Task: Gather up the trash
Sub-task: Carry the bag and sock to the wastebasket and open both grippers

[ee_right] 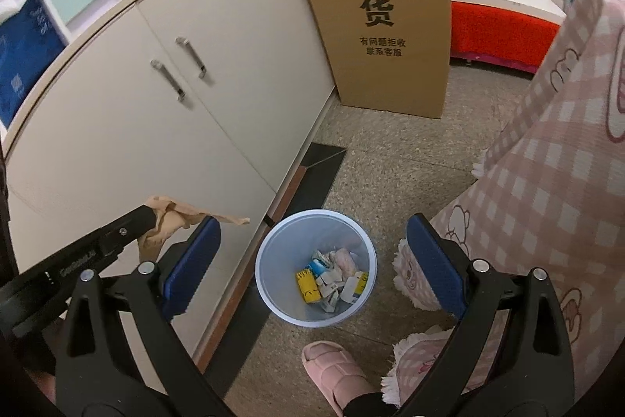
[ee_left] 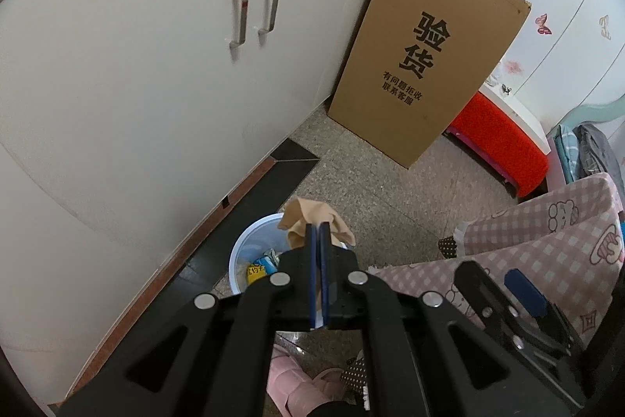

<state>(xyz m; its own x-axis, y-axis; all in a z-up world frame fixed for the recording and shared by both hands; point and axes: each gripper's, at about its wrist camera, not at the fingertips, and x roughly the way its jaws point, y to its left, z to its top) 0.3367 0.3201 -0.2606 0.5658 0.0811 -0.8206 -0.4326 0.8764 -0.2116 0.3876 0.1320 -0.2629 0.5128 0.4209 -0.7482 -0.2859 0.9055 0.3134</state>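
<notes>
Tan crumpled paper scrap (ee_left: 308,221): clamped between left gripper (ee_left: 318,226) fingers, held above floor beside pale-blue wastebasket (ee_right: 273,256) holding discarded packaging (ee_right: 332,280). Right gripper (ee_right: 312,241): fingers spread, empty, over basket. Beyond: white cabinet (ee_right: 218,73), upright cardboard box (ee_right: 375,10).

Both wrist views high, angled down; share bin (ee_right: 315,266), cabinet (ee_left: 136,85), cardboard box (ee_right: 375,10).

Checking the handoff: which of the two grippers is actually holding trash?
The left gripper, shut on the tan crumpled paper; the right gripper is open and empty above the bin.
</notes>
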